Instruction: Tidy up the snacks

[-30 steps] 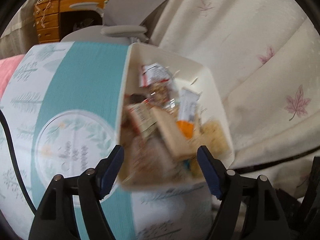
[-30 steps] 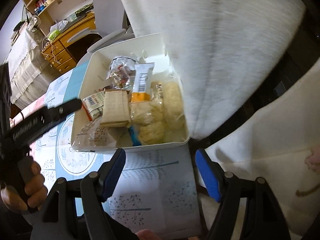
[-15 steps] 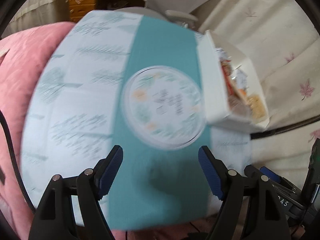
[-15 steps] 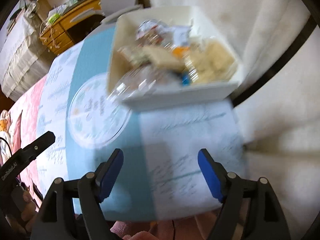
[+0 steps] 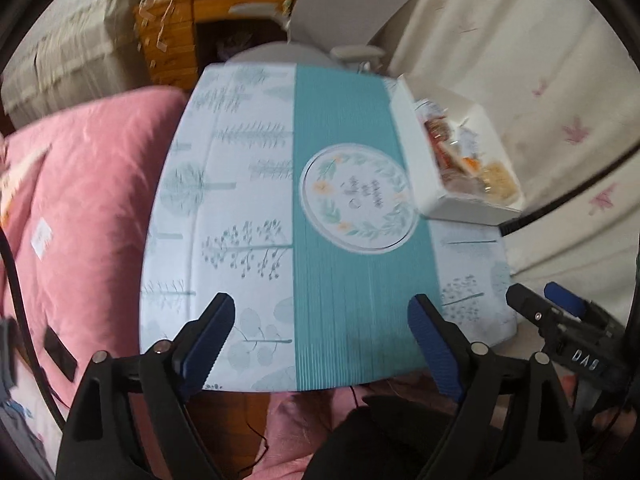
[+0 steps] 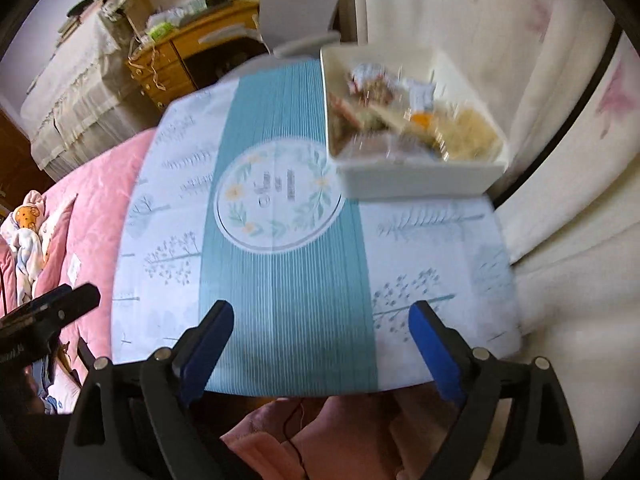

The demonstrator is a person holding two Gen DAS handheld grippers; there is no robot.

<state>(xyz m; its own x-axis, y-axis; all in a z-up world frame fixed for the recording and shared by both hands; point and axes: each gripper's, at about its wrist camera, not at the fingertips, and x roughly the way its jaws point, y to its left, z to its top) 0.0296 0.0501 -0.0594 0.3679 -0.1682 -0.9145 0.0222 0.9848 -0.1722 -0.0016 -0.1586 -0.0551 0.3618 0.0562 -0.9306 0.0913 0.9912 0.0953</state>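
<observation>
White snack box [image 6: 416, 178] at far right corner of table [image 6: 280, 280], packets piled inside, contents blurred. Box lies ahead and right of both tools. Right gripper [image 6: 320, 332] nearer, probably; left gripper [image 5: 320, 332] further left. Both jaws opening, nothing between them.

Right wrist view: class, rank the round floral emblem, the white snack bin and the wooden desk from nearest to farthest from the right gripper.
1. Round floral emblem, table centre.
2. White snack bin, far right corner.
3. Wooden desk, beyond the table, upper left.
</observation>
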